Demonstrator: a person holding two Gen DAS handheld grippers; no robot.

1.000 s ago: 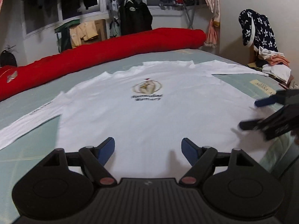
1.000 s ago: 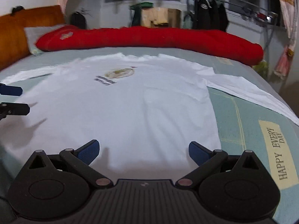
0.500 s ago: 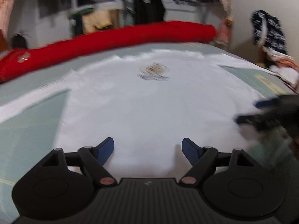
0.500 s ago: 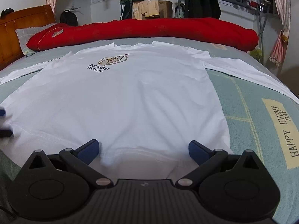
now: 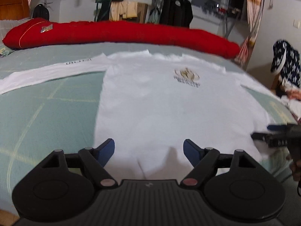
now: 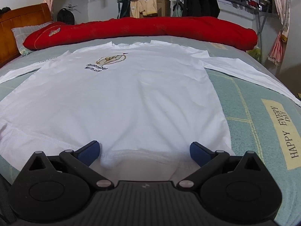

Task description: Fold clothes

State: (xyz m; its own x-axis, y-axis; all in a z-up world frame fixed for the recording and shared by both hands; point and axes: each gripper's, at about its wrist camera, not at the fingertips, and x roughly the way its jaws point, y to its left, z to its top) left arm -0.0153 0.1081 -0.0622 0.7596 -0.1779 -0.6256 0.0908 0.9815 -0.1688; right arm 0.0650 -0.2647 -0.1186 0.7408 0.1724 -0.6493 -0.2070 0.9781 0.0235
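White shirt [image 6: 131, 98] spread flat on bed [image 6: 259, 101], hem nearest | left gripper [image 5: 148, 148] and right gripper [image 6: 144, 150] wide, empty, over hem | step: setting up first fold | next: pinch hem corners

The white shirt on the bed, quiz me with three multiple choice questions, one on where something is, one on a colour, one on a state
1. Where is the long bolster?
A. across the bed beyond the shirt's collar
B. on top of the shirt
C. on the floor

2. What colour is it?
A. blue
B. red
C. yellow

3. How does the white shirt lie?
A. rolled up
B. folded in half
C. spread flat, sleeves out

Answers:
1 A, it runs across the bed past the neckline.
2 B, it is plainly red in both views.
3 C, body and both sleeves lie open, and the left gripper and right gripper stand open at the hem.
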